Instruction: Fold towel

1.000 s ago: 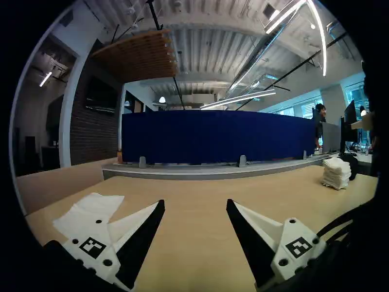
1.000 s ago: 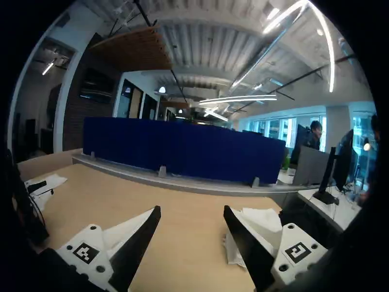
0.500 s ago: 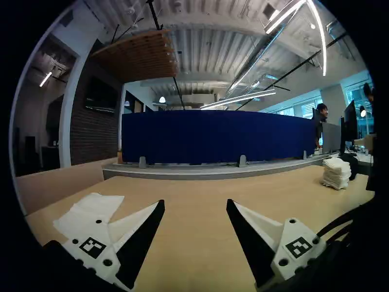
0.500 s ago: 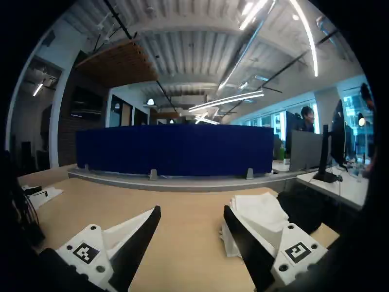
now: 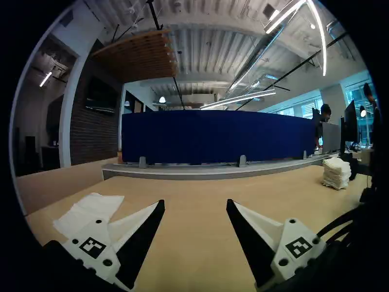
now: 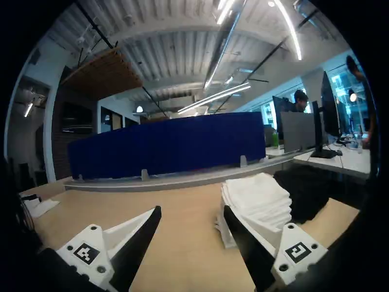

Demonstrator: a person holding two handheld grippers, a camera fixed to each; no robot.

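1. While low over tabletop [image 5: 194,192], left gripper [image 5: 195,202] jaws wide, empty; flat towel [image 5: 92,204] partly hidden behind that gripper.
2. Right gripper [image 6: 191,208]: jaws wide, empty; towel stack [image 6: 260,194] just beyond, lower edge covered.
3. Dark item [image 6: 304,194] beside stack: unidentifiable.

1. Shows the gripper [image 5: 194,202] low over the wooden table [image 5: 272,190], jaws spread wide.
2. Finds a flat white towel [image 5: 90,207] at near left, partly behind one finger.
3. Spots a stack of folded white towels [image 5: 336,173] far right.
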